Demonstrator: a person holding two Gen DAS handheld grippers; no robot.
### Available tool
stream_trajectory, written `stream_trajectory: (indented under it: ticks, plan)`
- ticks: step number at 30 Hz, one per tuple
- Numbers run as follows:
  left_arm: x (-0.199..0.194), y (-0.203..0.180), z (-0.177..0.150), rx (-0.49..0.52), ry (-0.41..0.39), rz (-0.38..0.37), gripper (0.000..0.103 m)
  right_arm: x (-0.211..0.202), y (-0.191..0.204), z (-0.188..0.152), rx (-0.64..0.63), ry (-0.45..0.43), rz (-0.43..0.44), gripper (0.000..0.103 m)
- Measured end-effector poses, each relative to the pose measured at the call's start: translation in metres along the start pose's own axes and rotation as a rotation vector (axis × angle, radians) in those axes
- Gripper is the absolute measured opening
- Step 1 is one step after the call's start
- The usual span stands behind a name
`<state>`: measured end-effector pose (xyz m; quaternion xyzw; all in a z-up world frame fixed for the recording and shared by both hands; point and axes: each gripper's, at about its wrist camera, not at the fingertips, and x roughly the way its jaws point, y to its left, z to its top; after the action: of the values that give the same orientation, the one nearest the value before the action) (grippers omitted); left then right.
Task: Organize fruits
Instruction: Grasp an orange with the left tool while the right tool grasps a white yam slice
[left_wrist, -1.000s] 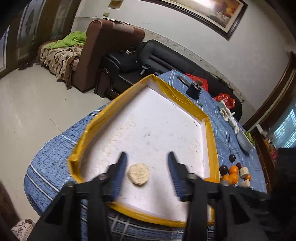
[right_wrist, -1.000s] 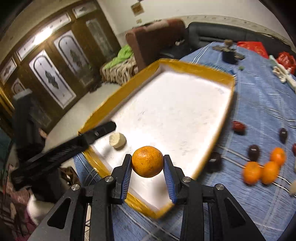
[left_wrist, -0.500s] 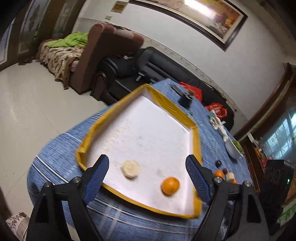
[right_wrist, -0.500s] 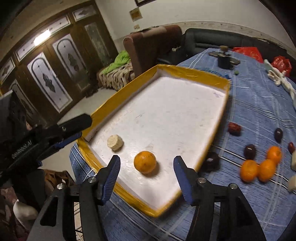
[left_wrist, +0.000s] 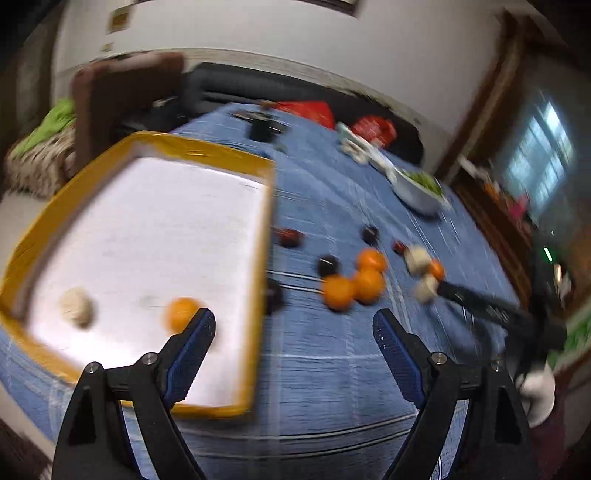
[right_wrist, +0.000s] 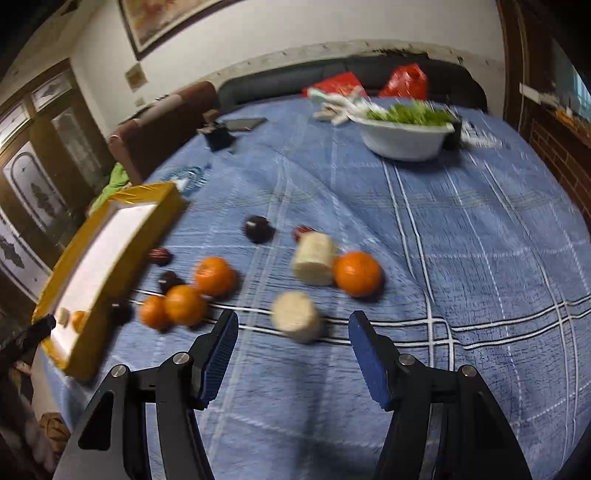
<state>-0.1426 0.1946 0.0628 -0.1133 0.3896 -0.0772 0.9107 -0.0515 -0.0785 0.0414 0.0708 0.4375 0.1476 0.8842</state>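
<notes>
Blue-padded left gripper (left_wrist: 293, 332) and right gripper (right_wrist: 290, 336), jaws just opened, hold nothing above loose oranges (right_wrist: 184, 304).

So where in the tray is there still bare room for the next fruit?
Most of the tray floor is bare: everything from the far rim down to the near end. Only the near end holds anything, the pale slice and the orange. The crowding is outside, on the cloth right of the tray.
</notes>
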Motion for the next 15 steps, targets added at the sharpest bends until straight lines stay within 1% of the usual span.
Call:
stream_trajectory:
  ticks: [2,3,5,6,7,10,13,15]
  plan:
    - [0.012,-0.022,-0.001,0.068,0.019,-0.023,0.087,0.011,-0.003,0.000,0.000,0.018,0.002,0.065]
    - [0.016,-0.027,-0.001,0.087,0.025,-0.029,0.086,0.017,-0.002,0.002,-0.004,0.024,0.001,0.062]
    - [0.025,-0.037,0.002,0.113,0.035,-0.027,0.082,0.027,0.002,0.004,-0.023,0.028,-0.014,0.062]
    - [0.029,-0.041,0.003,0.124,0.040,-0.027,0.077,0.029,0.003,0.003,-0.035,0.026,-0.018,0.060]
    - [0.036,-0.045,0.006,0.137,0.048,-0.027,0.073,0.033,0.006,0.003,-0.050,0.023,-0.024,0.053]
    - [0.054,-0.054,0.013,0.168,0.071,-0.015,0.072,0.037,0.010,-0.001,-0.081,0.014,-0.045,0.036]
    - [0.069,-0.066,0.019,0.220,0.086,-0.001,0.072,0.033,0.012,-0.004,-0.101,0.004,-0.043,0.034]
    - [0.082,-0.077,0.022,0.273,0.093,0.022,0.072,0.032,0.011,-0.004,-0.094,0.004,-0.038,0.034]
